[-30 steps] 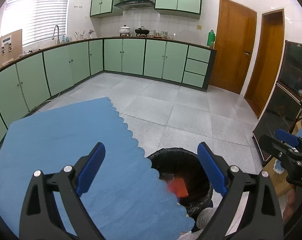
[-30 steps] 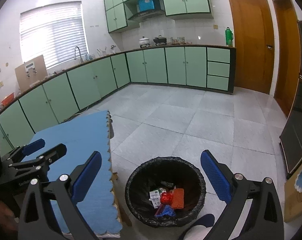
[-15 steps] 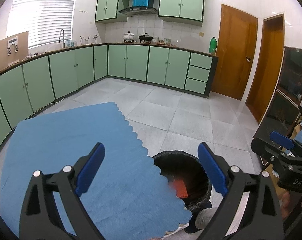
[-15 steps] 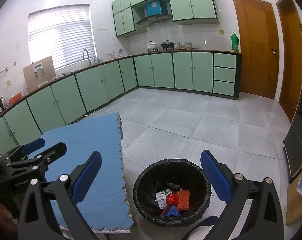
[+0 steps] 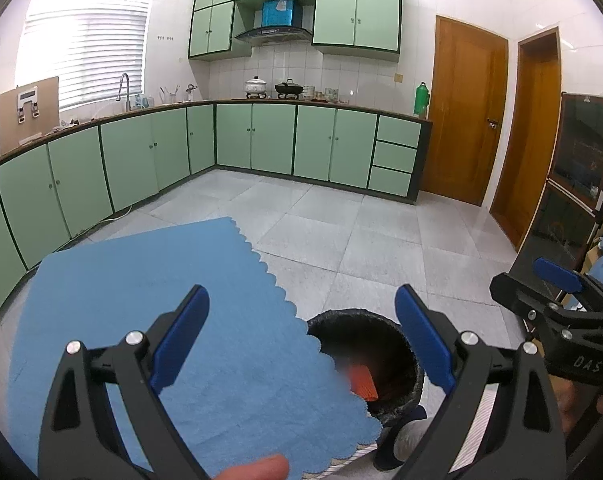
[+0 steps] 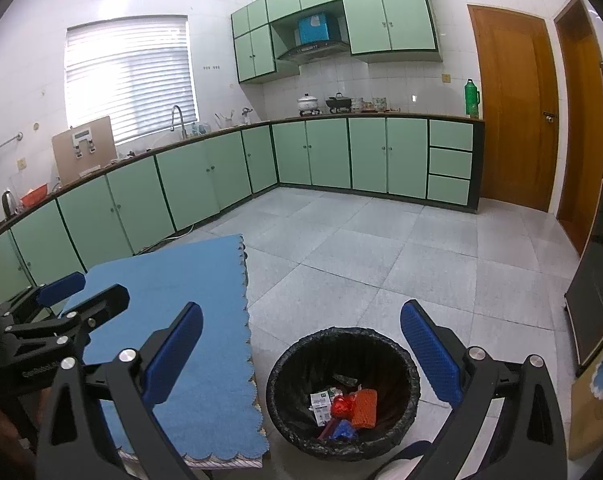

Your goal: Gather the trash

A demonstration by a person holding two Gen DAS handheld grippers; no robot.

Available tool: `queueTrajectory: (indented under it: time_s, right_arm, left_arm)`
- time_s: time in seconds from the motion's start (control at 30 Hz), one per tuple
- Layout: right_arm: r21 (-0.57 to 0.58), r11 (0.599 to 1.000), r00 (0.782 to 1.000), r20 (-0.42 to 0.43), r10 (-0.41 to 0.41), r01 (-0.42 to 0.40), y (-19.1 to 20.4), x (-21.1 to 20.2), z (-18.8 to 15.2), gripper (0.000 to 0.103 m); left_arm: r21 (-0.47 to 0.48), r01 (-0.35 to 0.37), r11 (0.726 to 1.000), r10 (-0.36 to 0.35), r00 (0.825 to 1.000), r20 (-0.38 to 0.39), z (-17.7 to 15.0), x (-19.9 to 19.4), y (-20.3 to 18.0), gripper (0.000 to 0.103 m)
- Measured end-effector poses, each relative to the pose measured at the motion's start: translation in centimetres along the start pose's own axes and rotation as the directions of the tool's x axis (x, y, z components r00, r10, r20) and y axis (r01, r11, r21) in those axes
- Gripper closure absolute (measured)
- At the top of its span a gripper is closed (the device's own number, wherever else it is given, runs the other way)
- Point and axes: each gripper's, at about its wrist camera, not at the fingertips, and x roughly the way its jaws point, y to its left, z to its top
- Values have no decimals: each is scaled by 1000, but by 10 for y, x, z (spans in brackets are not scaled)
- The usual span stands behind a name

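Note:
A black-lined round trash bin [image 6: 343, 392] stands on the floor beside the table; it holds an orange sponge-like piece [image 6: 364, 402], a red wrapper [image 6: 341, 403], a white packet [image 6: 320, 398] and blue scraps. In the left wrist view the bin [image 5: 365, 364] is half hidden by the cloth edge. My left gripper [image 5: 301, 340] is open above the blue tablecloth [image 5: 149, 320], nothing between its fingers. My right gripper [image 6: 301, 354] is open and empty above the bin's left side. Each gripper shows in the other's view: the right one [image 5: 561, 300], the left one [image 6: 65, 300].
Green base cabinets [image 6: 309, 156] run along the left and far walls. Two wooden doors [image 5: 467, 128] stand at the right, with a dark glass cabinet [image 5: 573, 192] beside them. Grey floor tiles [image 6: 401, 264] spread beyond the bin. A fingertip [image 5: 257, 468] shows at the bottom edge.
Both cameras have risen and tilted up a little, so more of the kitchen shows. The bin sits lower in both views. Both grippers stay open and empty.

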Motion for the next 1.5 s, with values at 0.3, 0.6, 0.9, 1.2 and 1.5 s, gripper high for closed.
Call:
queueTrajectory:
  time_s: [0.3,0.6,0.9,1.2,1.5]
  right_arm:
    - [-3,1000,1000,7,3,-3,2,-4,0,6]
    - [-2,1000,1000,6,3,-3,2,-4,0,6]
    - [-4,1000,1000,3,4,-4,2,-1,-1,6]
    - [-1,1000,1000,1,4,-4,3,0,-3,6]
    - [0,1000,1000,1,4,-4,3,0,-3,6]
  left_arm:
    - [-7,-3,1000,3,1000,1,0,-2,1,12]
    - [-19,-1,1000,1,1000,-8,-1,2,7,12]
    - [-21,-1,1000,1,1000,-11,-2,4,8,12]
    - [-21,-1,1000,1,1000,-15,-2,6,9,12]
    - [-20,-1,1000,1,1000,-15,-4,6,10,12]
